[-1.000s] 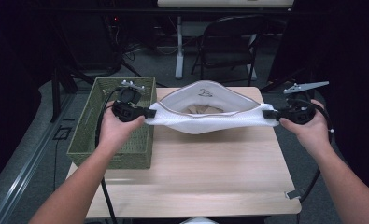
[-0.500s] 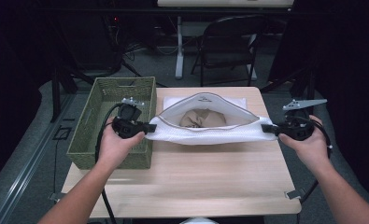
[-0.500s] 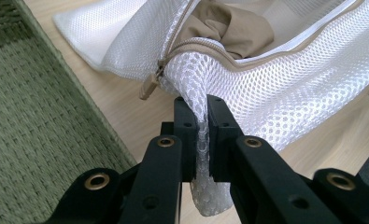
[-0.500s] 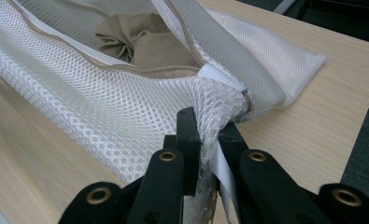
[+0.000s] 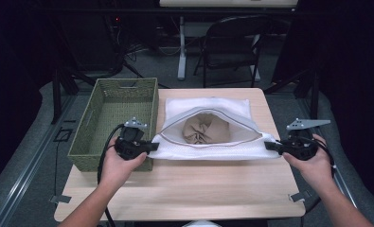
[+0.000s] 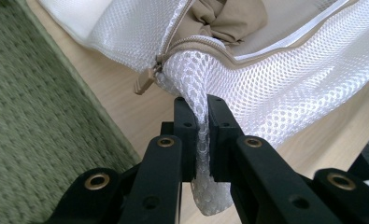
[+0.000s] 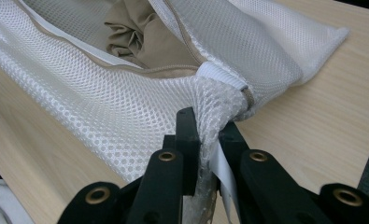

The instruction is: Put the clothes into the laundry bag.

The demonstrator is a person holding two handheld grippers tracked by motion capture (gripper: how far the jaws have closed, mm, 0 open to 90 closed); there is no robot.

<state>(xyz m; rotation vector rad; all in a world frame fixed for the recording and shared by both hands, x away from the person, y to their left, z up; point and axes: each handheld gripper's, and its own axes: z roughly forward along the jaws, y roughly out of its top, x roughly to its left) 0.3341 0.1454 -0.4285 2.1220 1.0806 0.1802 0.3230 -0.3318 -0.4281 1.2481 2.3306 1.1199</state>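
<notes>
A white mesh laundry bag (image 5: pixel 208 146) lies on the desk (image 5: pixel 184 189), reaching from the middle toward the far edge. Its zipper mouth is open and faces the near edge. Inside it a crumpled beige cloth (image 5: pixel 203 130) is visible.

The left gripper (image 5: pixel 149 146) is at the left corner of the bag mouth. In the left gripper view its jaws are closed tightly on a bunch of the mesh (image 6: pixel 198 121), just below the beige zipper pull (image 6: pixel 145 81). The right gripper (image 5: pixel 270 145) is at the right corner of the bag mouth, near the right edge of the desk. In the right gripper view its jaws are pressed together on the gathered mesh (image 7: pixel 210 112) beside the white end tab of the zipper (image 7: pixel 222 74). The front lip of the bag is stretched between the two grippers.

A green woven basket (image 5: pixel 113 118) stands at the left edge of the desk, just beside the left corner of the bag and next to the left hand (image 5: pixel 116 165). The right hand (image 5: pixel 312 163) is over the right edge of the desk.
</notes>
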